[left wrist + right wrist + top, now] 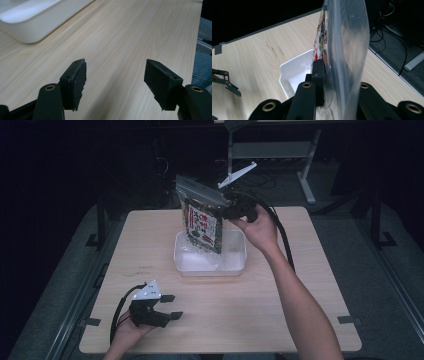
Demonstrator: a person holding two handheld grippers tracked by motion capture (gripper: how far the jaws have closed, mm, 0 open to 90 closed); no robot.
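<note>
The right gripper (231, 211) pinches a clear plastic printed snack bag (202, 222) above an empty-looking white rectangular tray (210, 265); the left gripper (169, 306) (jaws spread) rests apart.

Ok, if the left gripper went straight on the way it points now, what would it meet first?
Probably nothing: the left gripper, jaws open, points along bare table. The white tray lies off to one side, though depth is hard to judge.
</note>
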